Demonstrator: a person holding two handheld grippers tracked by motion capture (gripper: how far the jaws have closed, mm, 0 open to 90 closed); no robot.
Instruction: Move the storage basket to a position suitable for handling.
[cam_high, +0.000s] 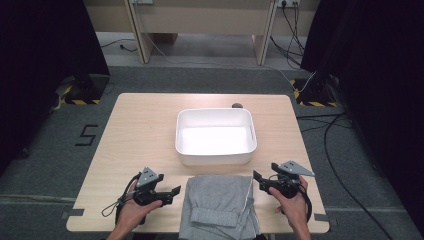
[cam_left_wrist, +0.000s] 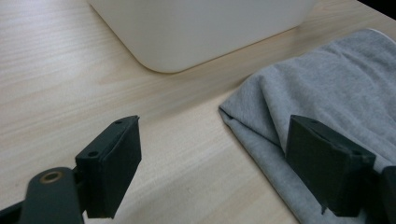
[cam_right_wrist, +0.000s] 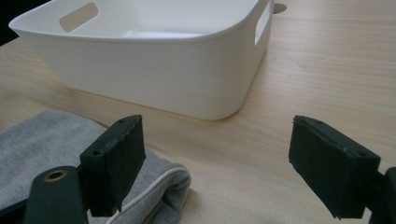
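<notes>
One grey folded garment (cam_high: 220, 205) lies between the left gripper (cam_high: 176, 190) and right gripper (cam_high: 256, 176), both wide apart. Its near end is cut off.

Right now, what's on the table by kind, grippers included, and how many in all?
Grey garment: 1
White bin: 1
Grippers: 2, left gripper and right gripper, both open beside the garment
Total: 4
</notes>
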